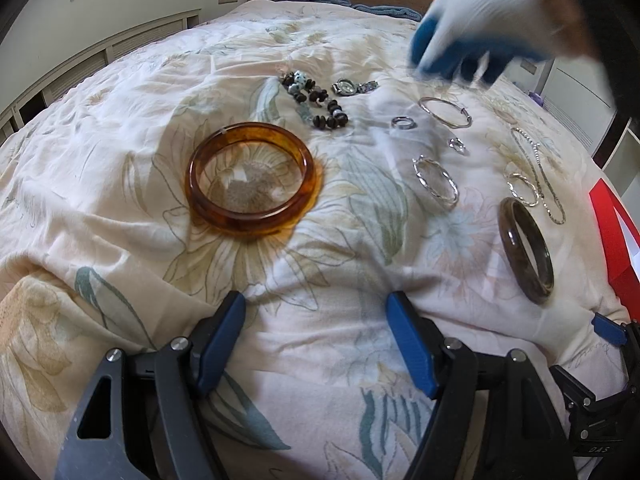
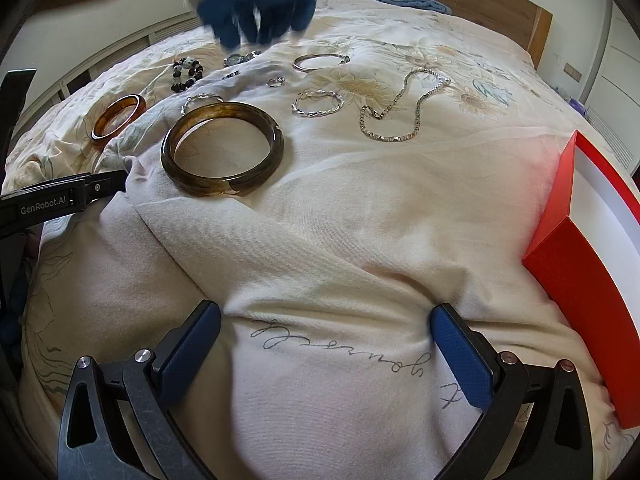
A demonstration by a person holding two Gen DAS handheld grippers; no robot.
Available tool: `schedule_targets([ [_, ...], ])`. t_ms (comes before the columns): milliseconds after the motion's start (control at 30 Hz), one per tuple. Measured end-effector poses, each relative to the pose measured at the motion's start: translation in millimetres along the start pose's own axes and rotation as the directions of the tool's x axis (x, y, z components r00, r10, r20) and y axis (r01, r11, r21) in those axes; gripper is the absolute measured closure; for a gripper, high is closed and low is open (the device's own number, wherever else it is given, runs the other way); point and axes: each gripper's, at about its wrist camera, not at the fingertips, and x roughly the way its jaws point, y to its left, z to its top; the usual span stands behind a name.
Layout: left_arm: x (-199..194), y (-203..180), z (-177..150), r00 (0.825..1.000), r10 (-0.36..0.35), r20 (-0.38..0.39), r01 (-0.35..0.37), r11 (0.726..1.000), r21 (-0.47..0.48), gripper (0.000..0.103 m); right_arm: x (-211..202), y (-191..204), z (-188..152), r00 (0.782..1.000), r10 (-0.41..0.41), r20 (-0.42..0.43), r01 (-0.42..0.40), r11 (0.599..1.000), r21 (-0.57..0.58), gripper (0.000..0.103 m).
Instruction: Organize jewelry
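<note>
Resting low at the bottom of each frame, the left gripper [image 1: 316, 344] and the right gripper [image 2: 326, 354] both have their jaws spread wide with nothing between them, above the flowered bedspread [image 2: 320, 240]. The jewelry lies scattered on the bed: an amber bangle [image 1: 251, 178] at centre left of the left view, a dark olive bangle [image 2: 222, 148], a bead bracelet [image 1: 316, 100], silver hoops [image 2: 318, 103] and a silver chain [image 2: 400, 110]. A blurred gloved hand [image 1: 476, 36] hovers at upper right, and a red box [image 2: 580, 260] sits at the right edge.
</note>
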Motion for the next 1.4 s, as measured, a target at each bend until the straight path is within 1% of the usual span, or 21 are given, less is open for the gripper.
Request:
schedule_targets([
  [333, -2, -1, -2, 1.0, -0.006, -0.001, 0.006, 1.0, -0.002, 0.031, 0, 0, 0, 1.0, 0.0, 0.0, 0.0, 1.0, 0.0, 0.0],
  [533, -10, -3, -1, 1.0, -0.01, -0.015, 0.011, 1.0, 0.02, 0.031, 0, 0, 0, 1.0, 0.0, 0.001, 0.0, 1.0, 0.0, 0.0],
  [633, -26, -4, 0, 1.0, -0.008, 0.009, 0.007, 0.999, 0.032, 0.031, 0, 0, 0, 1.0, 0.001, 0.002, -0.001, 1.0, 0.0, 0.0],
  [900, -88, 0, -3, 0.997, 0.018, 0.074, -0.024, 0.996, 0.091, 0.031, 1, 2, 0, 1.0, -0.008, 0.003, 0.008, 1.0, -0.008, 0.0],
  [1033, -114, -1, -4, 0.995, 0.027, 0.098, -0.036, 0.995, 0.094, 0.031, 0, 4, 0, 1.0, -0.018, -0.005, 0.018, 1.0, 0.0, 0.0],
  [1100, -123, -5, -6, 0.994, 0.045, 0.101, -0.054, 0.994, 0.097, 0.031, -3, 4, 0, 0.999, -0.024, -0.039, 0.026, 0.999, 0.029, 0.0],
  [1167, -132, -12, -10, 0.992, 0.067, 0.108, -0.08, 0.99, 0.119, 0.031, -6, 2, 0, 0.996, -0.015, -0.09, 0.023, 0.996, 0.085, 0.0],
  [1233, -141, -17, -14, 0.99, 0.077, 0.118, -0.092, 0.987, 0.13, 0.031, -15, 4, -2, 0.995, -0.008, -0.103, 0.019, 0.994, 0.106, 0.0],
  [1300, -148, -22, -18, 0.99, 0.073, 0.12, -0.09, 0.985, 0.146, 0.031, -27, 6, -6, 0.996, -0.019, -0.085, 0.029, 0.992, 0.124, 0.0],
  [1400, -158, -29, -25, 0.988, 0.081, 0.13, -0.102, 0.981, 0.167, 0.031, -51, 10, -16, 1.0, -0.005, -0.018, 0.009, 0.978, 0.209, 0.0],
])
